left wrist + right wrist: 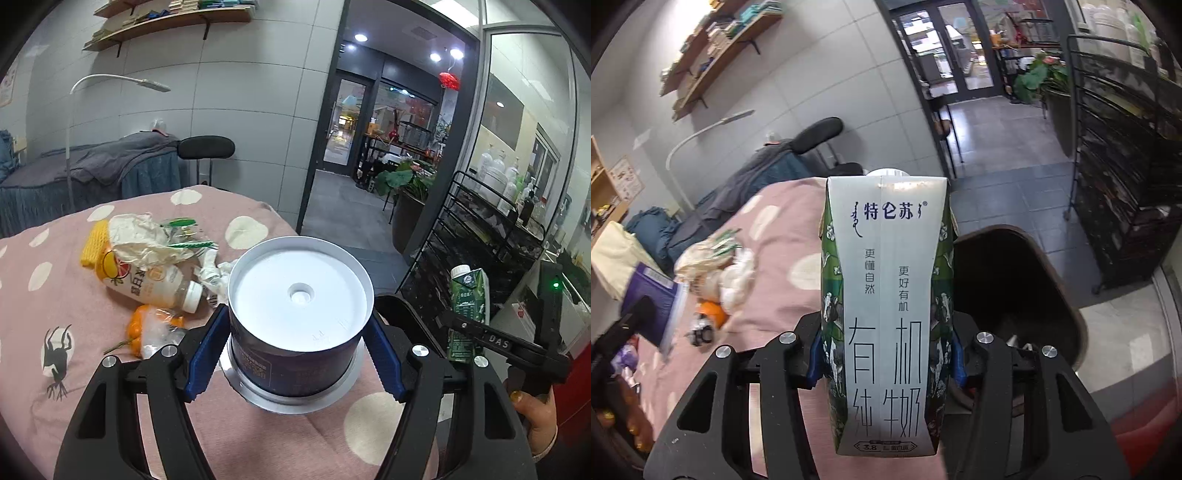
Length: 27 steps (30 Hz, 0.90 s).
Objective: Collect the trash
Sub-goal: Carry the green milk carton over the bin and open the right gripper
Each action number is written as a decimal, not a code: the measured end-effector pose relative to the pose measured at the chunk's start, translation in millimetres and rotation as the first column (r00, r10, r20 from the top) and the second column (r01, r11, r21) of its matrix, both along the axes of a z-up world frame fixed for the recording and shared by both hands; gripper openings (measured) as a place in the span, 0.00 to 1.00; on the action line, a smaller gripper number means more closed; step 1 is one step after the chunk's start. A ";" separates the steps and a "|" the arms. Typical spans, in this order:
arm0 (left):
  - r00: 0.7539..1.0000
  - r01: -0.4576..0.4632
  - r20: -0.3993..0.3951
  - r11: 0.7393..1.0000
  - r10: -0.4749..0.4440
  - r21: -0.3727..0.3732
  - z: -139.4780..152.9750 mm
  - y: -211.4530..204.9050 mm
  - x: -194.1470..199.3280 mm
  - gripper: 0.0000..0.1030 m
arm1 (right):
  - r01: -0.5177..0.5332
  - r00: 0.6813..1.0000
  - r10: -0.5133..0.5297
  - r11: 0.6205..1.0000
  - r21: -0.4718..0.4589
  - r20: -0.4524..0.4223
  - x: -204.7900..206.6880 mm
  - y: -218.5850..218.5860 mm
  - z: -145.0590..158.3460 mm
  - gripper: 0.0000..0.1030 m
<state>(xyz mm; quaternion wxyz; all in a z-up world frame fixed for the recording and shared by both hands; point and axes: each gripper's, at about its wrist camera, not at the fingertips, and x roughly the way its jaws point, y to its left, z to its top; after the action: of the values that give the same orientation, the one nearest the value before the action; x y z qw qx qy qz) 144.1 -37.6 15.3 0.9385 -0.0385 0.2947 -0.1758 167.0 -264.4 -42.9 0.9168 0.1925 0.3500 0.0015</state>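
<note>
My left gripper (pixel 295 332) is shut on a dark blue round can (pixel 299 295), its white bottom turned up and the blue pads (pixel 207 347) pressing both sides. The right gripper (pixel 886 354) is shut on an upright green and white milk carton (pixel 886 314), which also shows at the right of the left wrist view as the carton (pixel 467 314). More trash lies on the pink dotted bed cover (pixel 55 295): a juice bottle (pixel 147 280), a yellow foam net (pixel 94 243), crumpled paper (pixel 144 236) and orange peel (pixel 138 328).
A dark open bin (pixel 1049 258) stands on the floor just right of the bed, behind the carton. A black wire rack (pixel 491 229) with bottles lines the right wall. A person's hand (pixel 535 417) grips the right tool. A doorway opens straight ahead.
</note>
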 end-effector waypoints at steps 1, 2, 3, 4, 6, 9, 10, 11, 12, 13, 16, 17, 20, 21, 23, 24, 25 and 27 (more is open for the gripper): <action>1.000 0.016 -0.006 1.000 -0.016 -0.001 -0.6 -6.6 2.1 0.68 | 0.014 1.000 -0.014 1.000 -0.005 -0.013 4.3 -7.0 -6.6 0.49; 0.999 0.030 -0.012 1.000 -0.030 -0.005 -0.6 -12.7 2.8 0.68 | 0.025 0.999 -0.025 1.000 -0.012 -0.029 8.4 -13.0 -14.0 0.49; 0.999 0.045 -0.015 0.999 -0.045 -0.007 -0.8 -19.4 4.2 0.68 | 0.033 0.998 -0.034 0.999 -0.022 -0.048 13.4 -18.7 -22.3 0.49; 0.998 0.056 -0.015 0.998 -0.056 -0.005 -1.0 -25.7 4.8 0.68 | 0.039 0.997 -0.041 0.999 -0.030 -0.071 18.0 -26.2 -33.4 0.49; 0.997 0.076 -0.011 0.997 -0.076 0.000 -1.1 -38.3 6.3 0.68 | 0.052 0.992 -0.056 0.998 -0.043 -0.110 28.1 -38.3 -53.5 0.49; 0.994 0.105 -0.012 0.994 -0.105 0.001 -0.7 -51.9 5.9 0.68 | 0.074 0.981 -0.082 0.996 -0.052 -0.178 43.7 -56.6 -87.2 0.49; 0.994 0.112 -0.011 0.994 -0.112 0.005 -0.2 -56.0 4.7 0.68 | 0.084 0.975 -0.091 0.996 -0.043 -0.201 47.7 -62.8 -99.2 0.49; 0.993 0.118 -0.012 0.993 -0.118 0.009 -0.3 -60.0 4.9 0.68 | 0.091 0.970 -0.096 0.995 -0.033 -0.223 52.5 -67.6 -108.9 0.49; 0.992 0.127 -0.015 0.992 -0.127 0.012 -1.0 -64.7 6.1 0.68 | 0.095 0.965 -0.099 0.995 -0.025 -0.242 57.0 -71.3 -117.6 0.49; 0.991 0.134 -0.018 0.991 -0.134 0.013 -1.7 -69.0 5.1 0.68 | 0.100 0.961 -0.103 0.995 -0.027 -0.257 60.4 -72.4 -124.9 0.49; 0.988 0.153 -0.033 0.988 -0.152 0.019 -4.8 -80.6 7.8 0.68 | 0.090 0.955 -0.101 0.995 -0.052 -0.280 71.7 -75.1 -140.1 0.49; 0.987 0.158 -0.041 0.987 -0.158 0.020 -6.3 -84.1 9.7 0.68 | 0.087 0.954 -0.100 0.994 -0.059 -0.284 74.8 -75.0 -143.5 0.49; 0.983 0.173 -0.064 0.985 -0.172 0.012 -10.0 -91.7 13.3 0.68 | 0.083 0.947 -0.109 0.992 -0.100 -0.302 84.7 -74.6 -152.5 0.50; 0.981 0.180 -0.070 0.984 -0.178 0.013 -11.1 -94.9 13.4 0.68 | 0.083 0.943 -0.112 0.991 -0.105 -0.313 86.2 -74.3 -156.2 0.50; 0.980 0.188 -0.077 0.982 -0.186 0.019 -13.7 -101.2 12.7 0.68 | 0.092 0.937 -0.118 0.991 -0.093 -0.329 87.6 -76.7 -163.3 0.51; 0.979 0.192 -0.080 0.981 -0.189 0.024 -14.8 -104.3 13.1 0.68 | 0.099 0.934 -0.122 0.991 -0.087 -0.335 86.2 -77.4 -165.7 0.55; 0.978 0.197 -0.083 0.980 -0.194 0.028 -15.6 -107.6 13.8 0.68 | 0.104 0.933 -0.125 0.991 -0.080 -0.337 84.3 -78.1 -167.2 0.63; 0.974 0.208 -0.094 0.978 -0.205 0.027 -17.4 -113.3 15.8 0.68 | 0.117 0.935 -0.134 0.991 -0.071 -0.329 76.5 -77.7 -167.2 0.66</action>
<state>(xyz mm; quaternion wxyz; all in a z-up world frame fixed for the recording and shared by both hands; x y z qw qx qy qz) 160.0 -150.9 -2.1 0.9013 0.0014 0.3427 -0.2651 243.5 -342.1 -210.1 0.8473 0.1888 0.4866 -0.0983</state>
